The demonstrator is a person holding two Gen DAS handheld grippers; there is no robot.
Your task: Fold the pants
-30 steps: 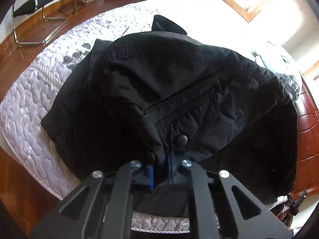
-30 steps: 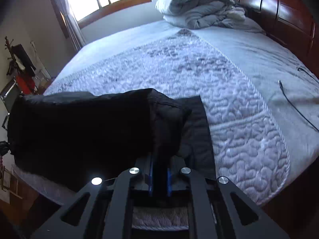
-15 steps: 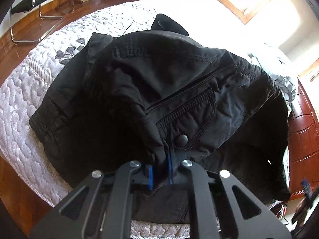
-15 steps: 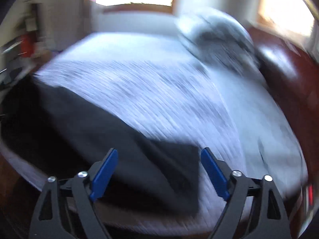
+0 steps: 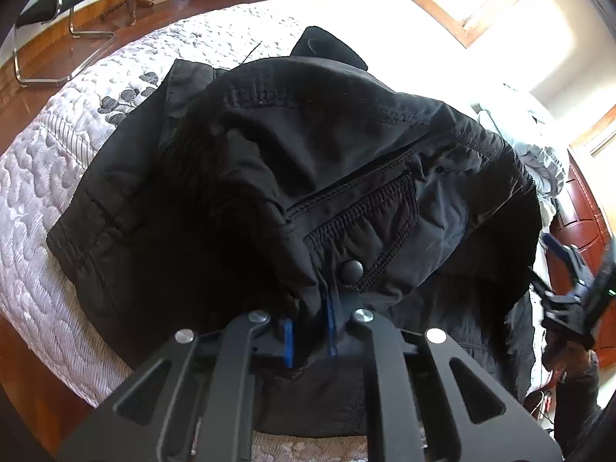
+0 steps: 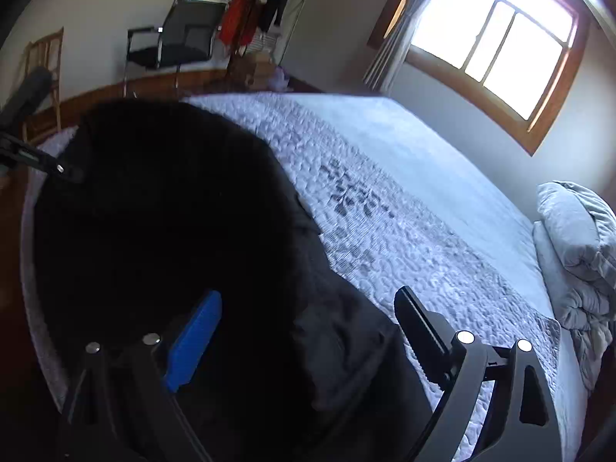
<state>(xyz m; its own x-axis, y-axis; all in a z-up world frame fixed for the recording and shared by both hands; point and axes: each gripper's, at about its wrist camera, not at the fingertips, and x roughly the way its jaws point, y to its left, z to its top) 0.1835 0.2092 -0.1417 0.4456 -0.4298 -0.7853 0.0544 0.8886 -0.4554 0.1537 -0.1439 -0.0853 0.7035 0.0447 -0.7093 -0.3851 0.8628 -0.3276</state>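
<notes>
Bed carries everything. Quilted pale cover, stitched pebble pattern, with a band of dark leaf print running across the middle.

Black pants lie bunched on the cover at the near edge, covering the 9 o'clock half of the bed in the right wrist view; a snap button and a stitched pocket edge face up. One flat dark leg end sticks out toward 12 o'clock in the left wrist view.

Crumpled grey duvet sits heaped at the bed's 3 o'clock end, well apart from the pants.

Wooden floor around the bed.
</notes>
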